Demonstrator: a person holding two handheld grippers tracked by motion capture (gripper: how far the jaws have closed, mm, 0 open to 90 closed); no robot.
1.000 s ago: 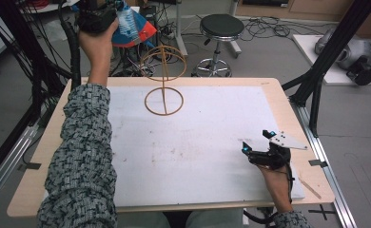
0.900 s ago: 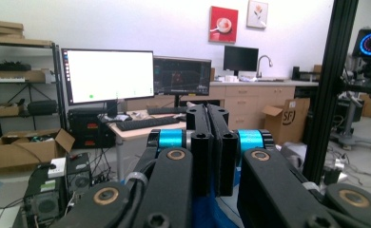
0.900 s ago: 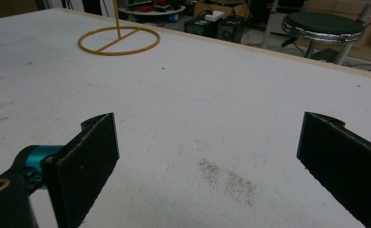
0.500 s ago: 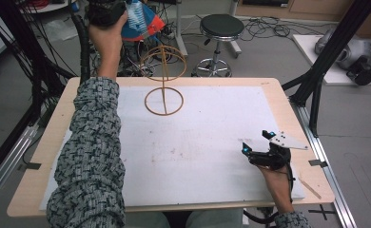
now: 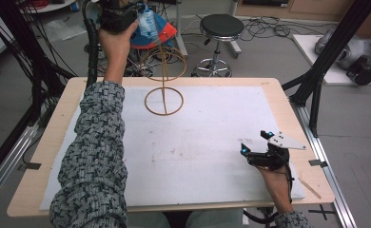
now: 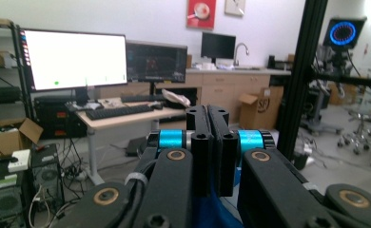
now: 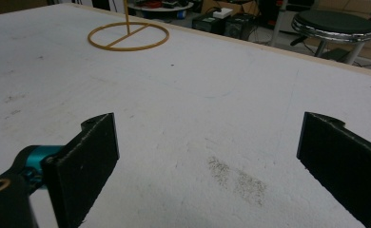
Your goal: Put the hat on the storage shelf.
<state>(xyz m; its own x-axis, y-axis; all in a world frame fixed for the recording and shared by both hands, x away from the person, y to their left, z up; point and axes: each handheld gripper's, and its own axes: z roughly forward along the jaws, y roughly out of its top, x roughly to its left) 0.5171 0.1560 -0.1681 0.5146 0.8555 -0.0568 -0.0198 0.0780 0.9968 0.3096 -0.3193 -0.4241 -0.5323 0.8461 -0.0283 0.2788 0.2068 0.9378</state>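
Observation:
My left gripper is raised high beyond the table's far left edge, and in the left gripper view its jaws stand pressed together. A soft blue, white and orange thing hangs from them; its blue shows low between the jaw arms. It hangs just above a gold wire stand, which has a ring base on the white sheet and a ring on top of its post. My right gripper rests near the front right of the table, open with nothing between its pads. The stand's base ring lies far ahead of it.
A wooden table carries a white sheet. Behind it stand a black stool and cables on the floor. Black frame posts rise at both sides. A desk with monitors faces the left gripper.
The left hand has carried the blue and orange thing to the right, closer to the stand's top ring. The right hand has stayed put.

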